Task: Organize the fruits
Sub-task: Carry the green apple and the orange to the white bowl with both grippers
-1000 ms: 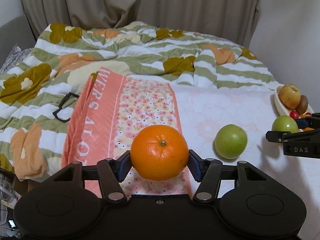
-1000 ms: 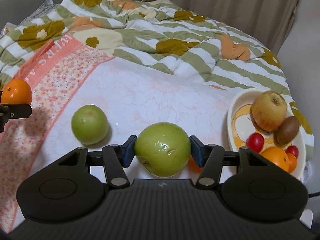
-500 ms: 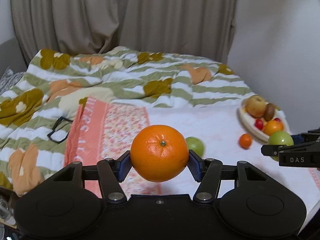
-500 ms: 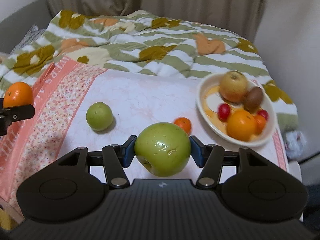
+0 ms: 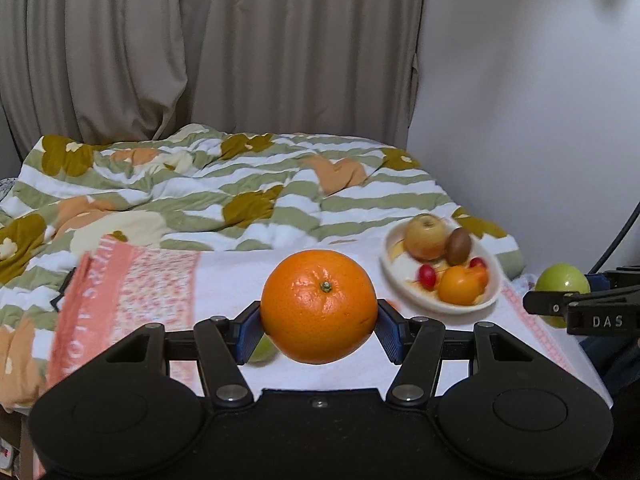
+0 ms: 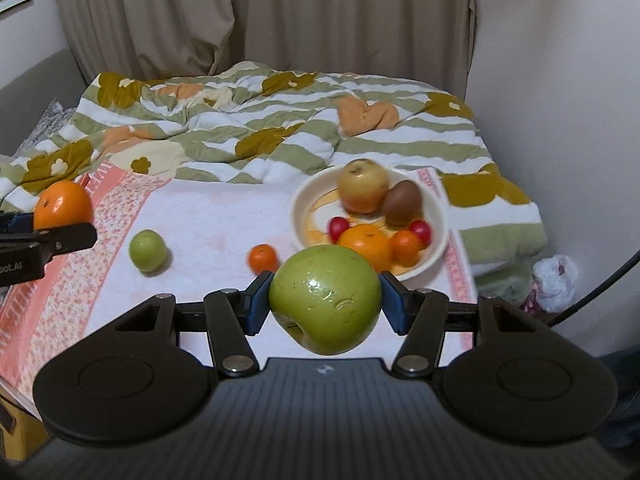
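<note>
The left claw point(image 5: 319, 322) grips an orange point(image 5: 319, 306); the right claw point(image 6: 325, 306) grips a green apple point(image 6: 325, 299). Neither is in the bowl point(image 6: 438, 236) at one o'clock yet. A smaller green fruit point(image 6: 147, 250) and a mandarin point(image 6: 263, 258) lie on the bed at eleven o'clock.

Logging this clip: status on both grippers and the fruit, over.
Left gripper shut on orange. Right gripper shut on green apple. Bowl part full; small green fruit and tangerine loose on cloth. Nothing in the way.
</note>
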Available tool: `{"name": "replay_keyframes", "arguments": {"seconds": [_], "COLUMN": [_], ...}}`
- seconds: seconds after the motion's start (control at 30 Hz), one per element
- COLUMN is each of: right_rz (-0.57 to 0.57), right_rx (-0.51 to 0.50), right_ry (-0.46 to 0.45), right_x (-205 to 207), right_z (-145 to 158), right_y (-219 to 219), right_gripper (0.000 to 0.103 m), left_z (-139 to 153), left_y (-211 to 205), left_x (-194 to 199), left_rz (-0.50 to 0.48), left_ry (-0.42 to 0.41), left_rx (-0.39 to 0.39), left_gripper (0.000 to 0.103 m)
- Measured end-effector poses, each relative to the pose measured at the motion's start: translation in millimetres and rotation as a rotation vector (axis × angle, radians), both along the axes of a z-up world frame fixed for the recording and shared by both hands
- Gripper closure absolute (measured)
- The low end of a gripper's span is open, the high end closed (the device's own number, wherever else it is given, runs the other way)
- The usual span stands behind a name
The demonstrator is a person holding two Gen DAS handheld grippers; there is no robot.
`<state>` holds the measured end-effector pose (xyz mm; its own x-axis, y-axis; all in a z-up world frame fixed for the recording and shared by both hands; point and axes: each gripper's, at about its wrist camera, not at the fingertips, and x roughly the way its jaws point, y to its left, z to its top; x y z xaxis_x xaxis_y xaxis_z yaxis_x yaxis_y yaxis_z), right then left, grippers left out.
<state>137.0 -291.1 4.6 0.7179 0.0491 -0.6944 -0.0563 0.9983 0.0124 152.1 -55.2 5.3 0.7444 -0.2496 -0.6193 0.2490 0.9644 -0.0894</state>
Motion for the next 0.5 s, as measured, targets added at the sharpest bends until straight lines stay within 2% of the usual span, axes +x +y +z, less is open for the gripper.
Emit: {"name": "replay_keyframes", "arguments": {"seconds": [0.27, 0.5], "right_rz": [0.089, 0.118], "right_rx": [-0.029, -0.041], "right_ry": [-0.026, -0.037], "right_x": [3, 26], "right_z": [7, 11], "right_y": [-71, -112], "right_gripper": [0.031, 0.031], "left_z": [6, 6], "left_y": [-86, -135], "left_x": [4, 29], "left_rz": [0.013, 0.015], "left_ry": [-0.019, -0.016], "left_rx": [-0.018, -0.005], "left_gripper": [0.040, 0.040]}}
